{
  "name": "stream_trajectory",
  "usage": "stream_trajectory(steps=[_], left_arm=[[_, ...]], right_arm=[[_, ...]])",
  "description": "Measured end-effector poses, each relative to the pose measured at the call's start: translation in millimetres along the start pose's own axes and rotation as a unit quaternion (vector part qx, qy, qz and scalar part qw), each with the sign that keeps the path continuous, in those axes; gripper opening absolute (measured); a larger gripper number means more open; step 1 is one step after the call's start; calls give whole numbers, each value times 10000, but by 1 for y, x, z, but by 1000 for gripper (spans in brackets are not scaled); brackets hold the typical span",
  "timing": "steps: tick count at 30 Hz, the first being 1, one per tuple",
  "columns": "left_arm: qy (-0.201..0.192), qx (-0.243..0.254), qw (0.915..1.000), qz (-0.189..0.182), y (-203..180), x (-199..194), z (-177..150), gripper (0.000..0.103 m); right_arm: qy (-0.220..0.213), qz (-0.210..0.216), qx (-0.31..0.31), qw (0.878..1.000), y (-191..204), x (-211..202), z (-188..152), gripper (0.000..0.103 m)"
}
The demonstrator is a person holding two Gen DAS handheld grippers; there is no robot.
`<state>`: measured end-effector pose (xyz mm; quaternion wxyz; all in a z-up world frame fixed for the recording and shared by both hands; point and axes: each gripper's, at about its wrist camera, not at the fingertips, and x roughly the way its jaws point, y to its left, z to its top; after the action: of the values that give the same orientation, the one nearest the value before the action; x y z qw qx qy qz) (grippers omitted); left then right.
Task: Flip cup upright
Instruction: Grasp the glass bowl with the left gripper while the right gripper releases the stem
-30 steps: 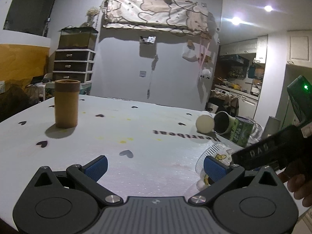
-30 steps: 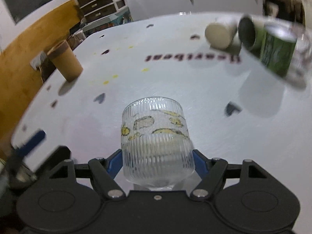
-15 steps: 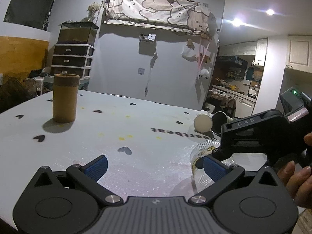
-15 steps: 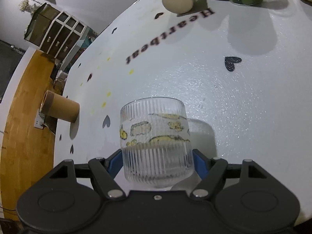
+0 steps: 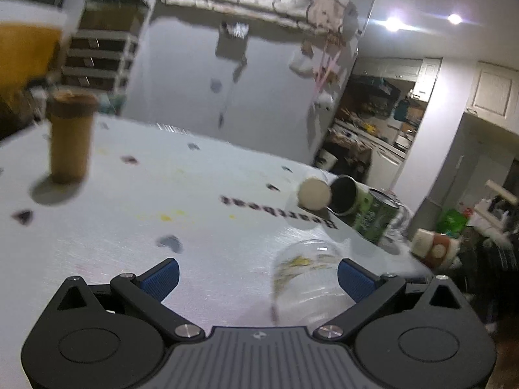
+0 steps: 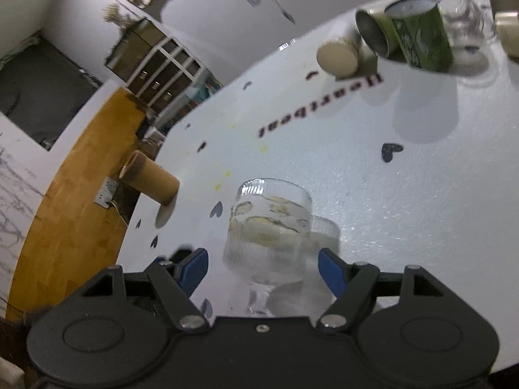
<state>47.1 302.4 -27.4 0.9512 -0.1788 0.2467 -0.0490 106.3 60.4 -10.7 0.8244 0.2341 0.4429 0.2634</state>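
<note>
Nearest in the right wrist view, the right gripper (image 6: 262, 267) has its blue pads spread, a gap showing on each side of the ribbed glass cup (image 6: 269, 227), which stands on the white table (image 6: 405, 201) between them with its open rim up. In the left wrist view the left gripper (image 5: 258, 275) is likewise spread wide and holds nothing; the same cup (image 5: 305, 275) appears blurred just inside its right finger, though whether it touches the pad cannot be told. Further out on the table, black hearts and the printed word "Heartbeat" (image 6: 319, 108) mark the surface. To the left stands a brown cardboard tube (image 5: 69, 137), upright and well apart from the cup. At the far right edge lie a cream cup (image 6: 339, 56) on its side and a green can (image 6: 418, 32), close together, with a clear glass (image 6: 460, 16) just behind them.
</note>
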Motion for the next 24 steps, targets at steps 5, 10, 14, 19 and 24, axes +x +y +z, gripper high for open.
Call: stream_trajectory(steps=[5,10,14,19,24], left_arm=[[931,-553,9929,-492,-3,40,22,94],[1438,-635,9870,-344,-10,72,32,89],[1939,-524,9794,-226,-11,93,35,82],[2083,-452,9770,-86,-10,101,33,74],[1981,-329,9796,-88,-14,91,36,74]], right_arm=[[-174,137,-341,9992,-6,-9,-18,75],[-354,275,-572,9974,-9,-8,-35,74],[-352,390,-584,9969,-14,-3,-45,72],[-297,417,-586,9970,-16,2,-47,64],[-380,587,-742,9948,-9,1,-47,62]])
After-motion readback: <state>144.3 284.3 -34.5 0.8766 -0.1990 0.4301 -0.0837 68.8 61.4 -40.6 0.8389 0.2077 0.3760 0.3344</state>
